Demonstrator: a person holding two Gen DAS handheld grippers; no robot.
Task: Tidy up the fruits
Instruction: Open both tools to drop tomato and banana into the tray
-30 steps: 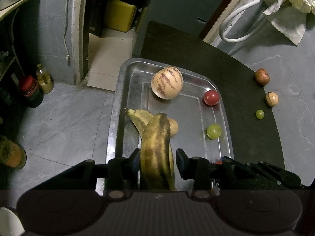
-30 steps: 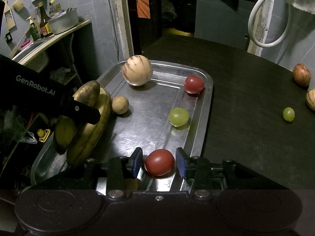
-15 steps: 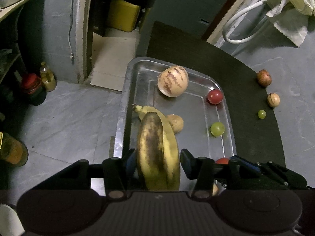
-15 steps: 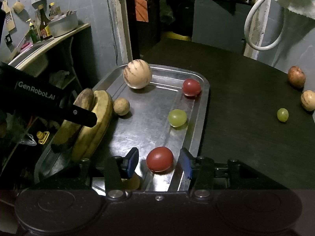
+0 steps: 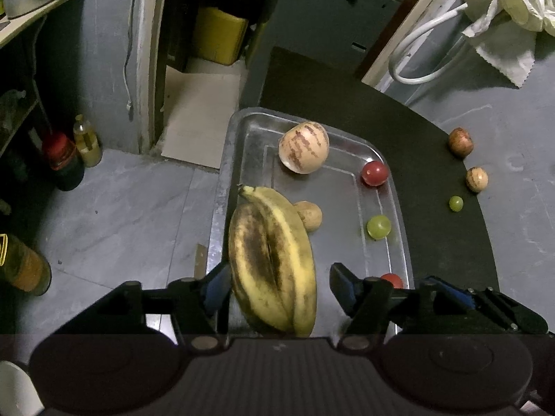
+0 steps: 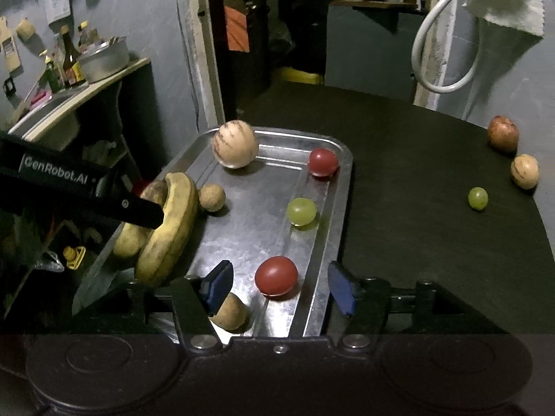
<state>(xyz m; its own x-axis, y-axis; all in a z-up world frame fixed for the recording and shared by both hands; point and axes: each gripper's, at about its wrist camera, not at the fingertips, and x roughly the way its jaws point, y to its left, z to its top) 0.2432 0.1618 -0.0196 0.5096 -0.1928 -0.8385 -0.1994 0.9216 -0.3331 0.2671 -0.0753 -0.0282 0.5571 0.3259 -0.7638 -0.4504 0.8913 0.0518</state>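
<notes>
A steel tray (image 5: 229, 180) (image 6: 333, 228) sits on the dark table. My left gripper (image 5: 279, 287) is open around a spotted banana bunch (image 5: 274, 260) (image 6: 170, 228) at the tray's left rim. My right gripper (image 6: 279, 287) is open, and a red tomato (image 6: 276, 275) lies on the tray between its fingers. The tray also holds a striped melon (image 6: 235, 144), a second tomato (image 6: 323, 162), a green grape (image 6: 301, 211) and two small brown fruits (image 6: 211, 197) (image 6: 230, 313). A brown apple-like fruit (image 6: 503, 133), a small striped fruit (image 6: 524, 171) and a grape (image 6: 478, 198) lie on the table (image 6: 416, 208) to the right.
The tray overhangs the table's left edge above a grey tiled floor (image 5: 111, 208) with jars (image 5: 66, 163). A shelf with bottles and a pot (image 6: 104, 59) stands at the left. A white hose (image 6: 437, 52) and a cloth (image 6: 510, 3) hang at the back right.
Both grippers have opened. The right one let go of the red tomato, which now rests on the tray. The left one's fingers have spread from the bananas. Both pulled back slightly.
</notes>
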